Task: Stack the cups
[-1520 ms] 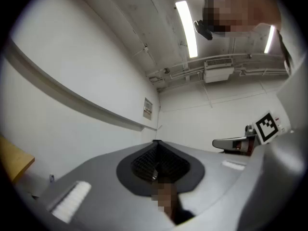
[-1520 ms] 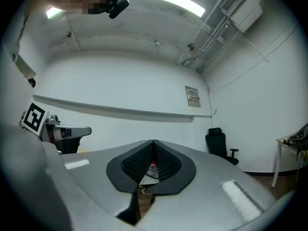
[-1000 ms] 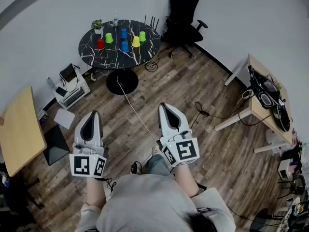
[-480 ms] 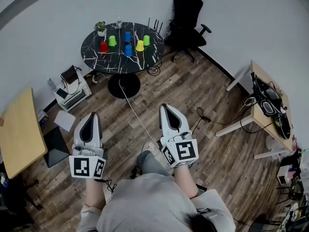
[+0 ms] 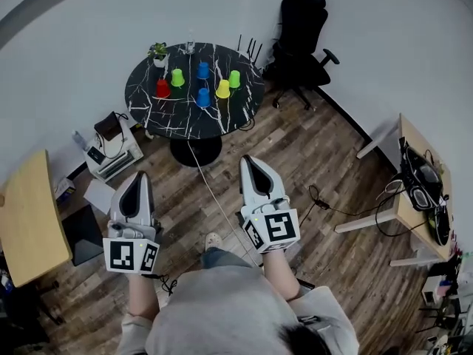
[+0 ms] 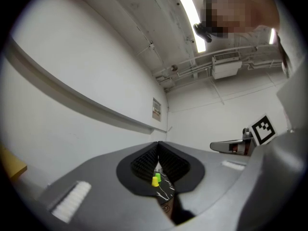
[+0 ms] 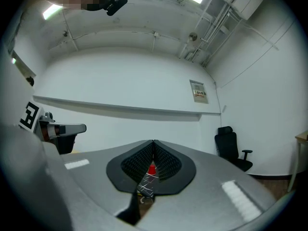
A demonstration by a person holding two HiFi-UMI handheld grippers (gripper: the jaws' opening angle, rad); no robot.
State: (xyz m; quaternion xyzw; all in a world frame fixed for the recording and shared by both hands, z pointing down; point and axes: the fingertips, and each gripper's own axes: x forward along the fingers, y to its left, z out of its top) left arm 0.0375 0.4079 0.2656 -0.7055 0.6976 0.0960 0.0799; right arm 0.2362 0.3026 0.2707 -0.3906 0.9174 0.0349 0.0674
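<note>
Several upside-down cups stand apart on a round black marble table (image 5: pixel 225 117) far ahead: a red cup (image 5: pixel 162 88), two green cups (image 5: pixel 177 77) (image 5: pixel 234 78), two blue cups (image 5: pixel 202 70) (image 5: pixel 203 97) and a yellow cup (image 5: pixel 222 89). My left gripper (image 5: pixel 137 177) and right gripper (image 5: pixel 250 161) are both shut and empty, held over the wooden floor well short of the table. Through the left gripper's jaws I glimpse the yellow cup (image 6: pixel 155 181) and a green cup (image 6: pixel 158 177); through the right's, the red cup (image 7: pixel 152 169).
A small potted plant (image 5: pixel 157 50) and a bottle (image 5: pixel 191 44) stand at the table's far edge. A black office chair (image 5: pixel 301 46) is right of the table, a printer (image 5: pixel 109 148) left of it. Wooden desks (image 5: pixel 26 217) (image 5: pixel 425 191) flank the room. A cable (image 5: pixel 214 198) runs across the floor.
The table and cups have come nearer and lower in the head view as the person walks toward them. Both grippers stay shut and level.
</note>
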